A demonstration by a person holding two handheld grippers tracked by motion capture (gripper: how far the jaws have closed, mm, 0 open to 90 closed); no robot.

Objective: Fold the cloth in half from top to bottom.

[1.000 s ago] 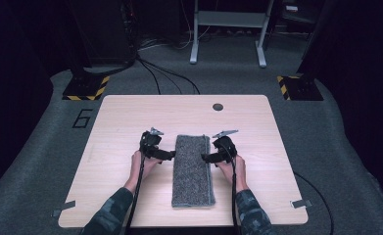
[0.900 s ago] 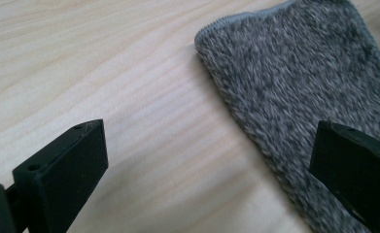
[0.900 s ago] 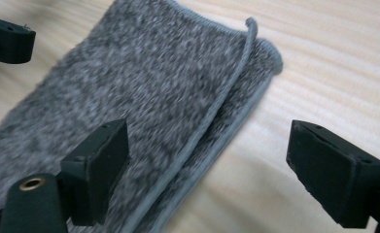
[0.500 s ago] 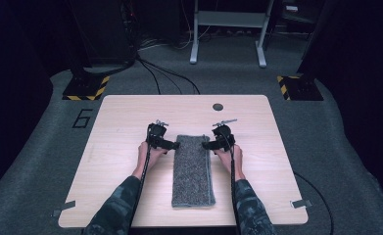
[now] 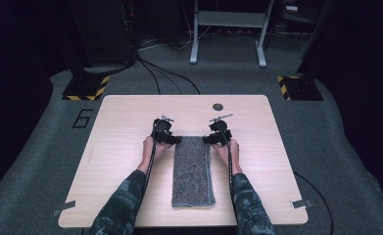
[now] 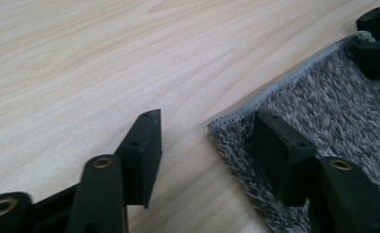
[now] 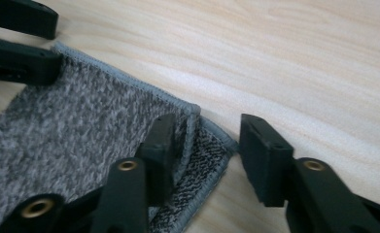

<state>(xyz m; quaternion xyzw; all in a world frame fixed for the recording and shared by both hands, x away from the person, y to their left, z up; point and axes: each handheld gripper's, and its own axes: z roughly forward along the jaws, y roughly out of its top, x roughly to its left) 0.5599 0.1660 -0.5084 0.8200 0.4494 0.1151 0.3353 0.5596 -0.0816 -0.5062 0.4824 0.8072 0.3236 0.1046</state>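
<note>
A grey fleecy towel [image 5: 193, 171] lies folded in a long strip on the wooden table [image 5: 125, 117]. My left gripper [image 5: 176, 140] is at its far left corner and my right gripper [image 5: 207, 140] at its far right corner. In the left gripper view the left gripper [image 6: 207, 116] has just been closing: the towel [image 6: 323, 111] corner lies between the jaws, one jaw on the cloth and one on bare wood, a gap left. In the right gripper view the right gripper [image 7: 207, 124] has also been closing: one jaw pushes the towel [image 7: 80, 121] top layer up, the other stands clear of it.
A small dark round disc [image 5: 218, 106] sits in the table's far part. Each gripper view shows the other gripper at the far corner: the right gripper [image 6: 378, 43] and the left gripper [image 7: 17, 43]. Striped floor bases [image 5: 86, 87] and a metal frame [image 5: 228, 29] stand beyond the table.
Both hands have slid away from the person along the towel's long sides to its far corners. Both pairs of jaws stand narrower than before.
</note>
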